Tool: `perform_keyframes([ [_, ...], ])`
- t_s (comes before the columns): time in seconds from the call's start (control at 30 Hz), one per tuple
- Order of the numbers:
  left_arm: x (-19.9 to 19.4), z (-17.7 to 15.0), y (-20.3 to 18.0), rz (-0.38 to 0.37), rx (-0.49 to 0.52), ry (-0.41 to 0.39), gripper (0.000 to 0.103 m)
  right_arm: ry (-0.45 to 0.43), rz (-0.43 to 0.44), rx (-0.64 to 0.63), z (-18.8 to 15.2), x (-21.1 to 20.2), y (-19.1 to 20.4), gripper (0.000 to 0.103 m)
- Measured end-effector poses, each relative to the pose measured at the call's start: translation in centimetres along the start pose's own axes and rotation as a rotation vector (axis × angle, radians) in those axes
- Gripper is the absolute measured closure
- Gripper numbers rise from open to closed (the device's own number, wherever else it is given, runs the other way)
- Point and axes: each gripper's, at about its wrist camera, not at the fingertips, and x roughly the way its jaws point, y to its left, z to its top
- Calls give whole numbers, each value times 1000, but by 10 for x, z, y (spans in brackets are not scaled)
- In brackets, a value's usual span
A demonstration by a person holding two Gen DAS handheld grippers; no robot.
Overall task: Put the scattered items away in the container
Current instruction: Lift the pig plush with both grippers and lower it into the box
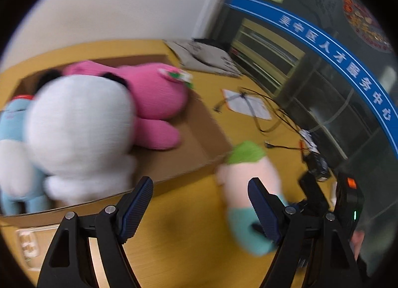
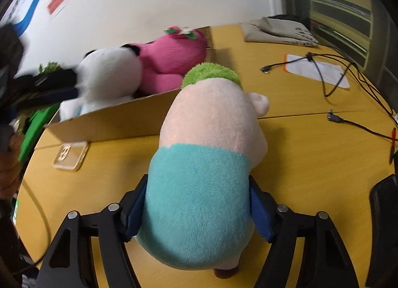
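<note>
Cardboard box (image 2: pixel 117 119): open-topped, standing on the yellow table (image 2: pixel 298 144); taken here as the landmark.

Inside the box: a pink plush (image 2: pixel 171 57) with a flower trim, lying toward the far end; a white plush with black ears (image 2: pixel 112 74) toward the near end, partly over the pink one; a light blue plush (image 1: pixel 12 124), seen only from the left wrist view, at the box's left side next to the white one.

Outside the box: a pig plush (image 2: pixel 206 163) with green hair, pale pink head and teal body, standing on the table just beside the box's near right wall, its head toward the box.

Right gripper (image 2: pixel 196 211): jaws on either side of the pig plush's teal body, both blue pads against the fabric, grasping it.

Left gripper (image 1: pixel 200 203): jaws spread with only table surface between them; released. It hovers just before the box's near wall, the pig plush close by its right finger (image 1: pixel 263 208).

Also outside the box: a clear plastic case (image 2: pixel 71 155) lying flat against the near wall; black cables (image 2: pixel 333 76) and a white sheet (image 2: pixel 321 70) well to the right; a grey cloth bag (image 2: pixel 278 29) beyond them near the wall. The left wrist view is motion-blurred.
</note>
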Motion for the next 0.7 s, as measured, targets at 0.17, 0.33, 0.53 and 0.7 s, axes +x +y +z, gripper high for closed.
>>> perform_keyframes([
  [0.17, 54, -3, -25, -87, 0, 116, 25, -32, 30, -68, -19, -21, 27, 30],
  [0.33, 50, -8, -44, -26, 67, 101, 37, -106, 22, -212, -22, -41, 63, 31],
  [0.53, -11, 47, -32, 8, 73, -49, 40, -241, 59, -303, 23, -56, 83, 32],
  [0.7, -35, 117, -9, 51, 97, -147, 40, -378, 69, -393, 92, -47, 98, 32],
])
